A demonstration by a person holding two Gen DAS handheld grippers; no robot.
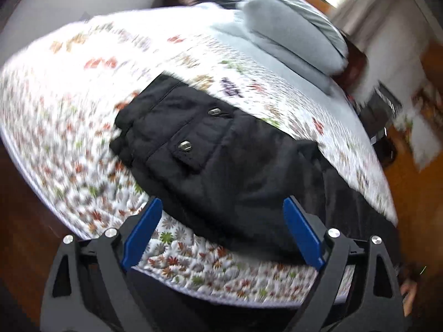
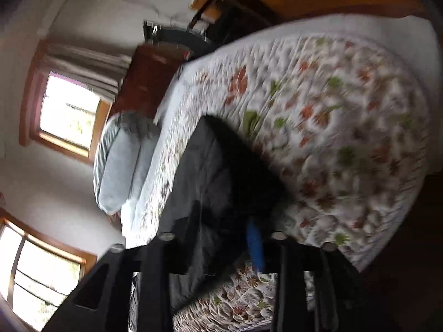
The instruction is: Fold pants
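Quilted bedding (image 1: 83,144) printed with small red and green flowers spreads under both my jaws, a soft grey pillow (image 1: 290,30) lying far beyond them. Ahead of my left gripper (image 1: 221,232), whose blue pads stand wide apart with nothing pinched, the black pants (image 1: 210,149) lie doubled into a thick, matte bundle, a buttoned pocket flap uppermost. I judge the first fold is laid and another remains. My right gripper (image 2: 221,238) sits against the dark cloth; blur hides whether it grips.
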